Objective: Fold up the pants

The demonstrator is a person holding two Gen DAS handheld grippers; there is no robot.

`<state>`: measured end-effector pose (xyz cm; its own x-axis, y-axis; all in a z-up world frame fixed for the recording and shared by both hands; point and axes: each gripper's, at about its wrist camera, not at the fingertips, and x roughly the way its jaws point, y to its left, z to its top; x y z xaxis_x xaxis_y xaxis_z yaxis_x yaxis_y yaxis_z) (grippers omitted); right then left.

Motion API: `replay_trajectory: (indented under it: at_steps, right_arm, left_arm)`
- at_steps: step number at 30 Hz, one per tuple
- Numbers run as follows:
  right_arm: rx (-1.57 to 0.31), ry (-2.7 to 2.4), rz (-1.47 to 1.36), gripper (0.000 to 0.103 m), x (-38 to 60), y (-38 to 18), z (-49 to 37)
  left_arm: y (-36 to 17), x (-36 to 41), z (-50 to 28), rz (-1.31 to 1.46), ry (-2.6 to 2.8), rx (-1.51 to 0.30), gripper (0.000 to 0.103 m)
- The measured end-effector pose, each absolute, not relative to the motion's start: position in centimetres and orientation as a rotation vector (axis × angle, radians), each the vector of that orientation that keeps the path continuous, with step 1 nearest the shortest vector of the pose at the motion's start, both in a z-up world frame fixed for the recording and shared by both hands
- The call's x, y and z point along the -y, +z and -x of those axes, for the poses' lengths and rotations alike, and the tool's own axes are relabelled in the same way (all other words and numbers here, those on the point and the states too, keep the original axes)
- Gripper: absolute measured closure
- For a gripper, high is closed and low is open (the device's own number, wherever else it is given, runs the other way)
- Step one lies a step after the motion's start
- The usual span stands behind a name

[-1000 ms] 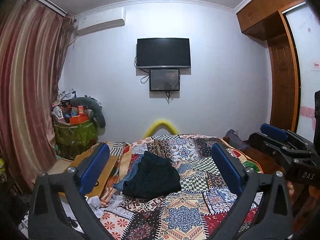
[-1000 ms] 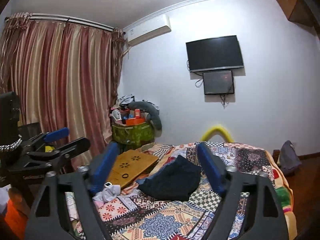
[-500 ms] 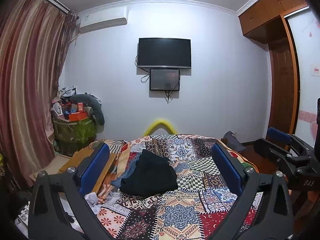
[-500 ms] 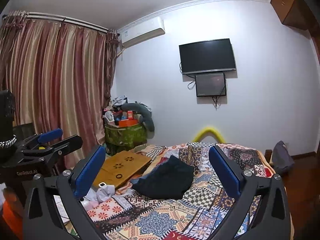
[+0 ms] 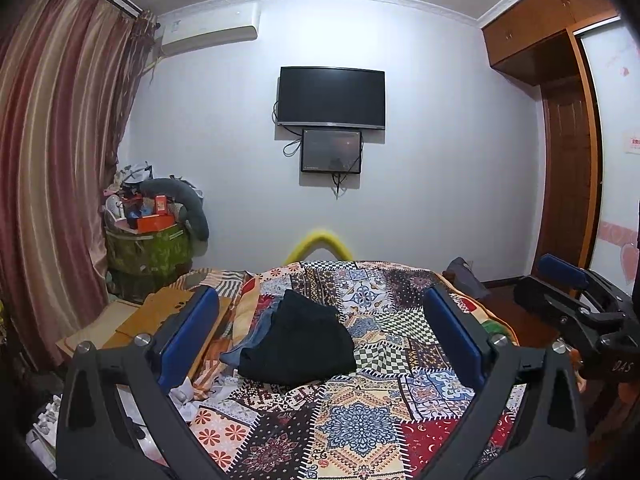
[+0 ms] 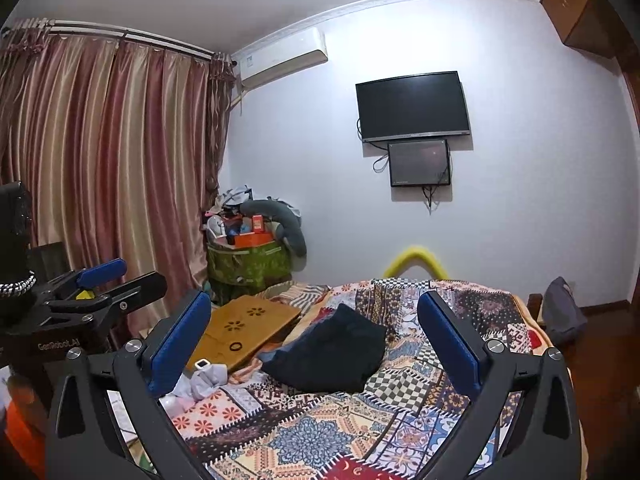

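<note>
We hold both grippers, left (image 5: 320, 328) and right (image 6: 314, 334), with fingers apart and empty above the bed (image 5: 360, 420), where the pants (image 5: 298, 346) lie crumpled; a green bin (image 5: 150, 256) brims with clutter.

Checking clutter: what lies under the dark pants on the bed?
Under the dark pants a blue garment pokes out, on the patchwork quilt. Its extent is hidden.
</note>
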<state>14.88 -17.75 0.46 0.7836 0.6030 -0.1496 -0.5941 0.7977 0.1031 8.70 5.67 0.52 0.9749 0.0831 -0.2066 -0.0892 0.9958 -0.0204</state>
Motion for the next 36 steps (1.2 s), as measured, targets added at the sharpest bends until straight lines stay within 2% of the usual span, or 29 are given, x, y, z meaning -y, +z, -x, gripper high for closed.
replay_trajectory:
  at_steps: [36]
  right_arm:
    - [-0.192, 0.638, -0.054, 0.0, 18.32, 0.47, -15.22]
  left_arm:
    - [0.07, -5.85, -8.98, 0.025, 0.068, -0.227, 0.0]
